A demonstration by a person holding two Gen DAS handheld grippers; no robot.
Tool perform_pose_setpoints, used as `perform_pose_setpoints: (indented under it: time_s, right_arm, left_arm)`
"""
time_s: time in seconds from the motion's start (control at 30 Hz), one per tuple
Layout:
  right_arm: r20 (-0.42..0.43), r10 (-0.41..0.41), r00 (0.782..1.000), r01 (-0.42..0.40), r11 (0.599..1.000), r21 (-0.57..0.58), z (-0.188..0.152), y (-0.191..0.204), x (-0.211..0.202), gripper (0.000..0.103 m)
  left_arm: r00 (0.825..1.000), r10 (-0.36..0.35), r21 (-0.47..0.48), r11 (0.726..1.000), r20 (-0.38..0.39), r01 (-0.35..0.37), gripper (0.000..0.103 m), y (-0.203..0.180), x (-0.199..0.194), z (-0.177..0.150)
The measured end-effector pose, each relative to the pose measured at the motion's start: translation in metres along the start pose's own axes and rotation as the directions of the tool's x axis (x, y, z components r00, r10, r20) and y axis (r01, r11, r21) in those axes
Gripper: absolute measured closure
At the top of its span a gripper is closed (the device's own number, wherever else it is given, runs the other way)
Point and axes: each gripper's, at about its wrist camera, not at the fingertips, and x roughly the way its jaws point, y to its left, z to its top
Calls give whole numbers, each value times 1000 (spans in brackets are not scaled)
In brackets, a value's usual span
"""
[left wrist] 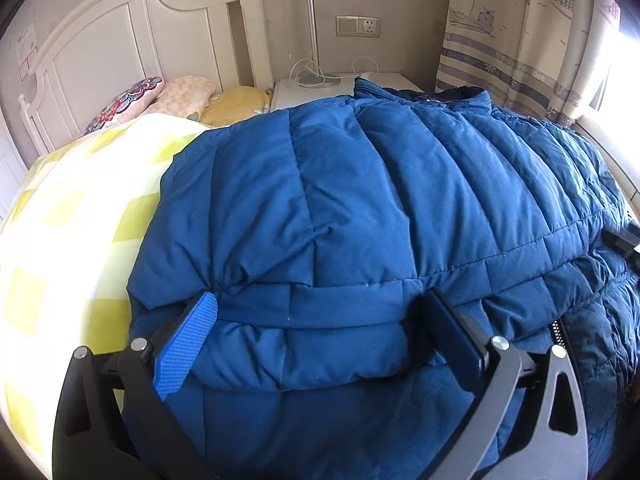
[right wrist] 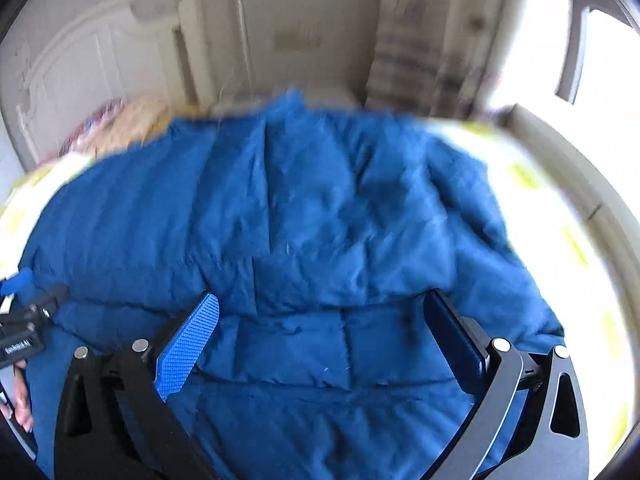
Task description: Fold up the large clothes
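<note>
Left gripper (left wrist: 320,312): it pointed down and away at the near edge of the coat, its claw spread wide with a puffy fold between the fingers; whether they squeezed it could not be told.
Right gripper (right wrist: 324,312): it tipped down over the coat too, its claw spread wide, holding nothing.
Blue coat (left wrist: 380,200): it lay on the yellow checked blanket (left wrist: 80,200), long way running from near to far, collar at the far end by the white nightstand (left wrist: 316,88).

Blue jacket (left wrist: 360,208) covering near bed, bare quilt (left wrist: 80,208) left, headboard (left wrist: 120,40) behind
</note>
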Motion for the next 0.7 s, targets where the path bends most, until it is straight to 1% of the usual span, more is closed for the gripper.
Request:
perform_pose_setpoints:
  time_s: [0.03, 0.07, 0.1, 0.13, 0.17, 0.2, 0.23, 0.27, 0.3, 0.33, 0.37, 0.4, 0.43, 0.47, 0.5, 0.53, 0.57, 0.6, 0.63, 0.7]
  right_arm:
    - [60, -9, 998, 8, 1000, 7, 1, -1, -10, 5]
    - [139, -9, 990, 7, 1000, 13, 2, -1, -24, 5]
    - [228, 7, 974, -8, 1000, 2, 3, 0, -39, 5]
    - [261, 18, 965, -13, 1000, -19, 4, 3, -43, 5]
    - [256, 26, 966, -14, 999, -47, 7, 7, -39, 5]
    - [208, 28, 978, -10, 996, -84, 11, 14, -29, 5]
    - [133, 11, 991, 6, 993, -122, 18, 21, -14, 5]
    - [114, 12, 993, 5, 990, -142, 24, 26, -10, 5]
    - [120, 36, 992, -16, 987, -162, 35, 32, -10, 5]
    - [121, 54, 991, -33, 984, -173, 43, 35, -10, 5]
    - [114, 61, 992, -39, 982, -185, 56, 40, -8, 5]
    - [108, 44, 993, -21, 979, -202, 65, 46, -3, 5]
    - [104, 32, 994, -9, 976, -217, 71, 50, 2, 5]
    - [94, 24, 995, -2, 972, -237, 73, 55, 10, 5]
    - [68, 14, 998, 4, 966, -258, 71, 58, 20, 5]
    - [-3, -18, 1000, 16, 961, -276, 66, 58, 43, 5]
    - [-69, -37, 997, 17, 961, -278, 60, 54, 59, 4]
    - [-91, 7, 996, -28, 971, -238, 51, 47, 72, 4]
    - [-78, 32, 996, -49, 975, -219, 50, 42, 70, 4]
    - [-118, 57, 991, -79, 978, -195, 52, 36, 65, 5]
  left_arm:
    - [1000, 1, 1, 1000, -1, -1, 2, 0, 0, 0]
    - [1000, 0, 0, 1000, -2, 0, 2, 1, 0, 1]
    - [1000, 0, 0, 1000, -2, 0, 2, 0, 0, 0]
    - [1000, 0, 1, 1000, -2, 0, 2, 0, 0, 0]
    - [1000, -1, 0, 1000, -2, 1, 2, 0, 0, 1]
    - [1000, -1, 0, 1000, -2, 1, 2, 1, 0, 1]
    - [1000, 0, 0, 1000, -3, 0, 2, 0, 0, 1]
    - [1000, 3, 1, 1000, 1, -3, 2, 0, -1, 1]
    - [1000, 20, 2, 1000, 24, -20, 2, 0, -6, 0]
    - [996, 43, 8, 999, 74, -44, 3, -2, -16, 0]
    - [992, 43, 18, 999, 117, -45, 2, -3, -23, 0]
    - [984, 36, 40, 998, 173, -44, 2, -7, -33, -1]
    - [979, 44, 55, 997, 201, -56, 2, -10, -38, -2]
    - [977, 63, 77, 994, 206, -81, 2, -15, -37, -3]
    - [983, 57, 89, 993, 175, -74, 2, -17, -30, -3]
    - [993, 38, 99, 994, 111, -49, 2, -18, -18, -3]
    - [997, 25, 95, 995, 69, -31, 2, -17, -10, -2]
    - [999, 1, 72, 997, 46, -5, 2, -12, -6, 0]
    - [999, -25, 47, 999, 41, 23, 2, -6, -6, 0]
    - [998, -56, 15, 998, 29, 55, 2, 1, -4, 1]
